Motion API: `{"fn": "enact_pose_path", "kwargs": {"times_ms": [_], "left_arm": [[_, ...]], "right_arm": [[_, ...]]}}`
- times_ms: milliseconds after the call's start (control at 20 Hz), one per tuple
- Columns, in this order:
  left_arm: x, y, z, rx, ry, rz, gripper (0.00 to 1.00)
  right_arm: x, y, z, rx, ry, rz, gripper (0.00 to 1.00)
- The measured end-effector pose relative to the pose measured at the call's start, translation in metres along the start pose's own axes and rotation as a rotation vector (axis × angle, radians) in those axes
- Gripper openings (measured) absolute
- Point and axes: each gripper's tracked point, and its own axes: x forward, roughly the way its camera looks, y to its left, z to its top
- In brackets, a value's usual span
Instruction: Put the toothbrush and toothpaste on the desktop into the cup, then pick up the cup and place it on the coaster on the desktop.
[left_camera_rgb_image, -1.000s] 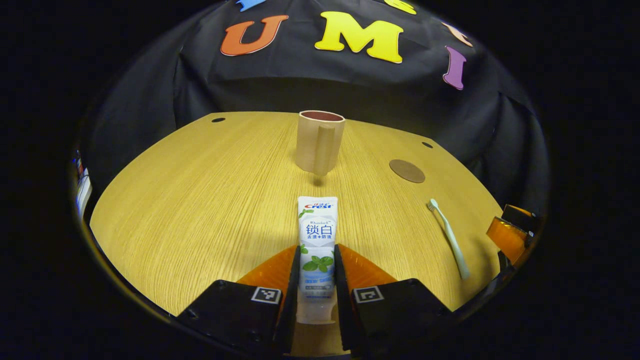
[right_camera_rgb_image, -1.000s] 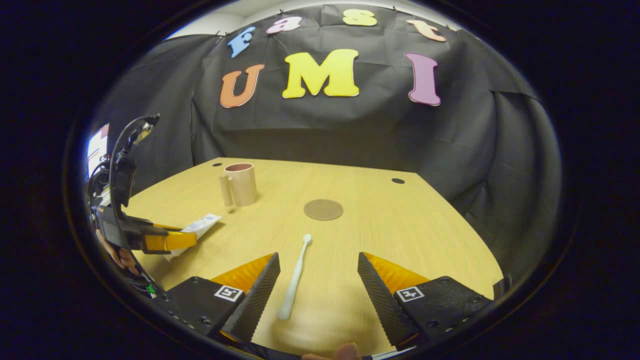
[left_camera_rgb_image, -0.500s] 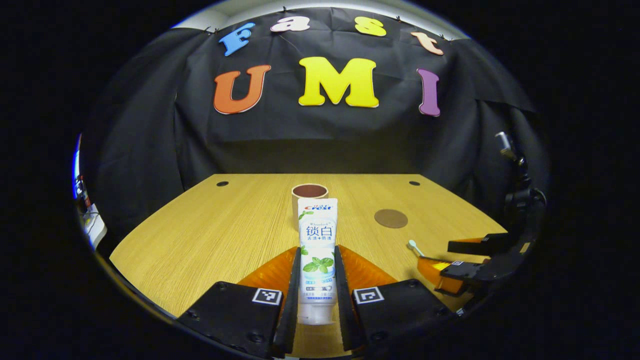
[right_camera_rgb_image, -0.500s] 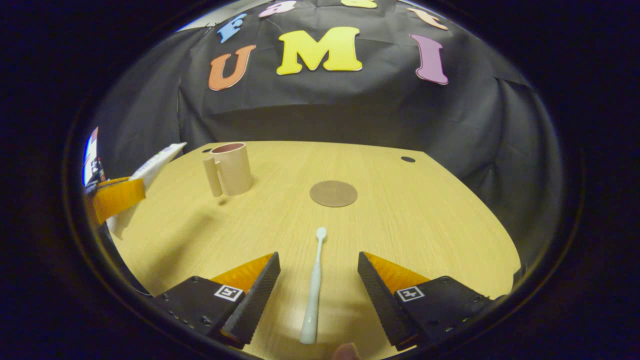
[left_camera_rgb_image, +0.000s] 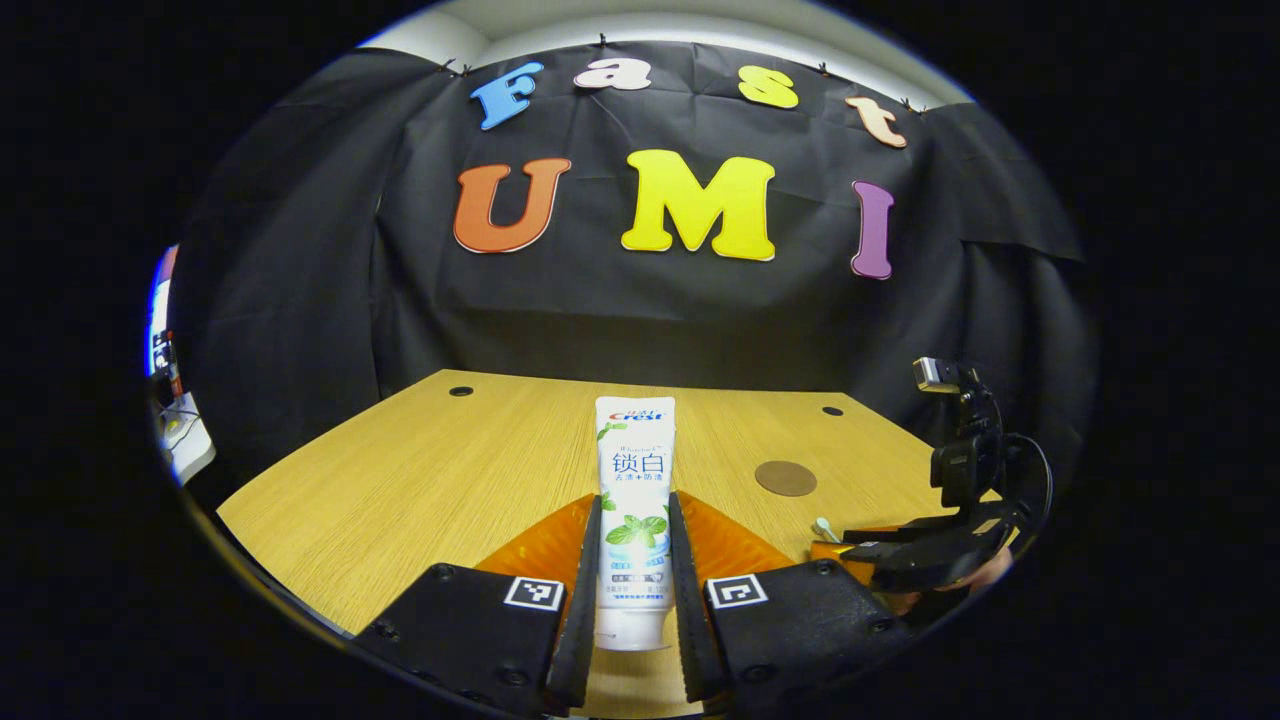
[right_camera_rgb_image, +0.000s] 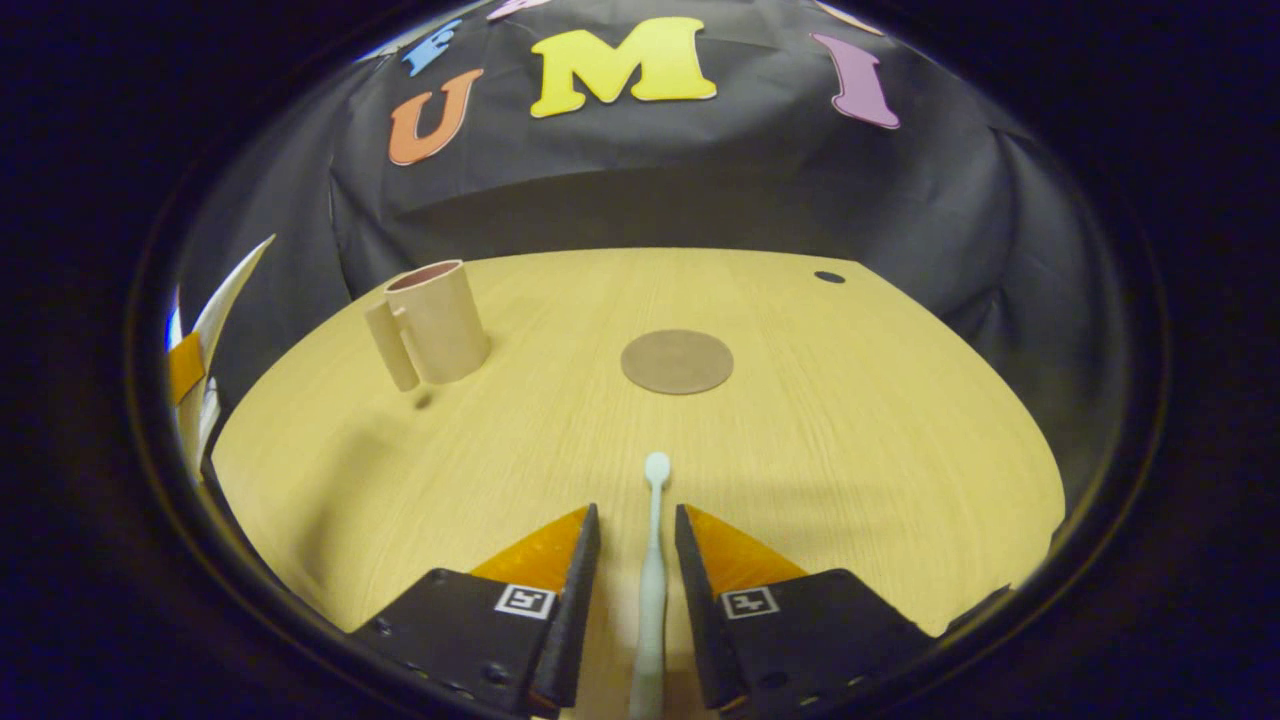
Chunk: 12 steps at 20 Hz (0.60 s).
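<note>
My left gripper (left_camera_rgb_image: 634, 505) is shut on the white toothpaste tube (left_camera_rgb_image: 636, 480) and holds it up off the wooden desktop (left_camera_rgb_image: 420, 470). In the right gripper view the tube (right_camera_rgb_image: 232, 295) shows at the far left edge. The pale toothbrush (right_camera_rgb_image: 653, 540) lies flat on the desktop with its head pointing away. My right gripper (right_camera_rgb_image: 638, 512) straddles the handle, its fingers drawn close with a thin gap still on each side. The beige cup (right_camera_rgb_image: 435, 320) stands upright at the back left, handle toward me. The round brown coaster (right_camera_rgb_image: 677, 361) lies bare ahead of the toothbrush head.
The left gripper view also shows the coaster (left_camera_rgb_image: 785, 478) and, low on the right, the other gripper (left_camera_rgb_image: 905, 548) over the toothbrush head (left_camera_rgb_image: 822, 525). Small dark holes (right_camera_rgb_image: 829, 277) sit near the desktop's back corners. Black cloth walls close the booth behind.
My left gripper has lifted the toothpaste off the desktop and tilted upward; the cup has slipped from its view. My right gripper's fingers have narrowed from wide open to close around the toothbrush handle.
</note>
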Motion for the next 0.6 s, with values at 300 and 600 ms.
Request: {"fn": "enact_pose_path", "kwargs": {"times_ms": [300,600], "left_arm": [[0.003,-0.004,0.015,-0.020,-0.056,-0.016,0.38],[0.030,-0.001,0.033,-0.056,-0.139,-0.033,0.38]], "right_arm": [[-0.002,-0.003,-0.001,0.014,-0.014,0.012,0.01],[-0.014,-0.007,0.007,0.054,-0.054,0.063,0.00]]}}
